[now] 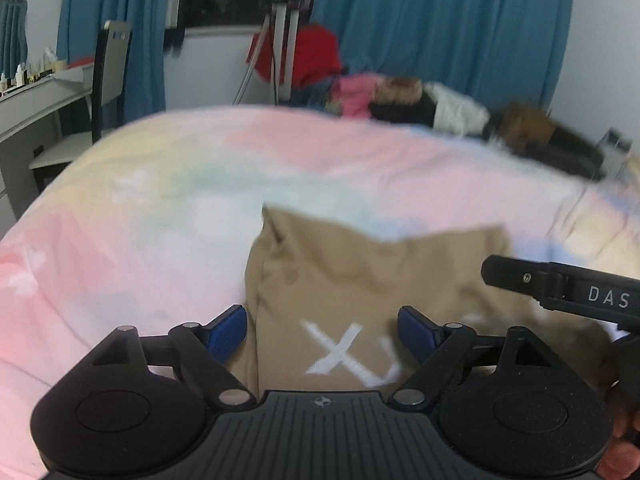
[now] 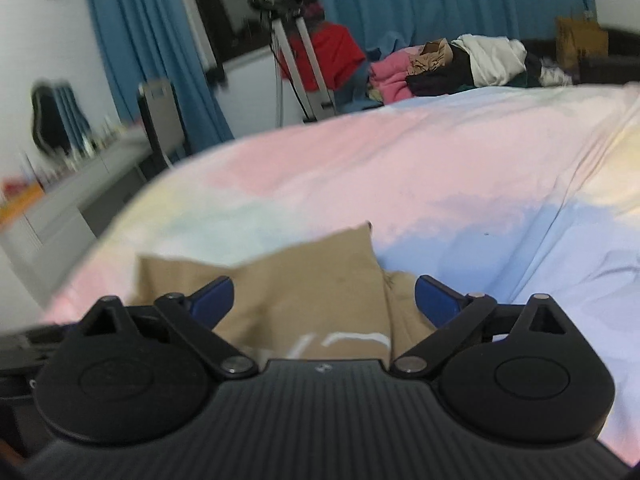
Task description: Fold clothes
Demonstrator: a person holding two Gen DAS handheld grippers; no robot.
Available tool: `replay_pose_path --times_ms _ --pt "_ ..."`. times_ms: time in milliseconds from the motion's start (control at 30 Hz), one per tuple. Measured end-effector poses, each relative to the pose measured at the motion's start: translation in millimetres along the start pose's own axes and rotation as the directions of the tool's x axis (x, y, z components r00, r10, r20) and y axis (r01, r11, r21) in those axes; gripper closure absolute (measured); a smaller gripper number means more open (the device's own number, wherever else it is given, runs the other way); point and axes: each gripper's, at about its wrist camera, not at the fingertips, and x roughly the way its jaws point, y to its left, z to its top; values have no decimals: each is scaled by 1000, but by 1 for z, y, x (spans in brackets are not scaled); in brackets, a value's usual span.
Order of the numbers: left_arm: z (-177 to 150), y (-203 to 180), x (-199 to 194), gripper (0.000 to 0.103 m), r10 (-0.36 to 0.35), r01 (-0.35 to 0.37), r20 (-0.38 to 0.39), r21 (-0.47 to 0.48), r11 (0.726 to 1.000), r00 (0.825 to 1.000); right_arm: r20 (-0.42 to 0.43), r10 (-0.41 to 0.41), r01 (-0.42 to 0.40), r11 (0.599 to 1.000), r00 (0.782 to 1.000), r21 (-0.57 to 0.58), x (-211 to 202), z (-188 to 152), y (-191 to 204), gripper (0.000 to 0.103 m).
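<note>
A tan garment with white lettering (image 1: 360,280) lies partly folded on the pastel bedspread (image 1: 160,200). My left gripper (image 1: 322,330) is open, its blue pads standing either side of the garment's near left part, just above it. The right gripper's black body shows at the right edge of the left wrist view (image 1: 560,288). In the right wrist view the same garment (image 2: 304,280) lies under my right gripper (image 2: 324,300), which is open with its blue pads wide apart over the garment's right part. Neither gripper holds cloth.
A pile of clothes (image 2: 460,64) lies at the far edge of the bed. A tripod with a camera (image 2: 288,40) stands beyond the bed before blue curtains (image 1: 440,32). A desk and chair (image 1: 108,80) stand to the left.
</note>
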Motion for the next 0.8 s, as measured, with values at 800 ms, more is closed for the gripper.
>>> replay_pose_path --times_ms 800 --pt "-26 -18 -89 19 34 -34 -34 15 999 999 -138 -54 61 997 989 49 -32 -43 0 5"
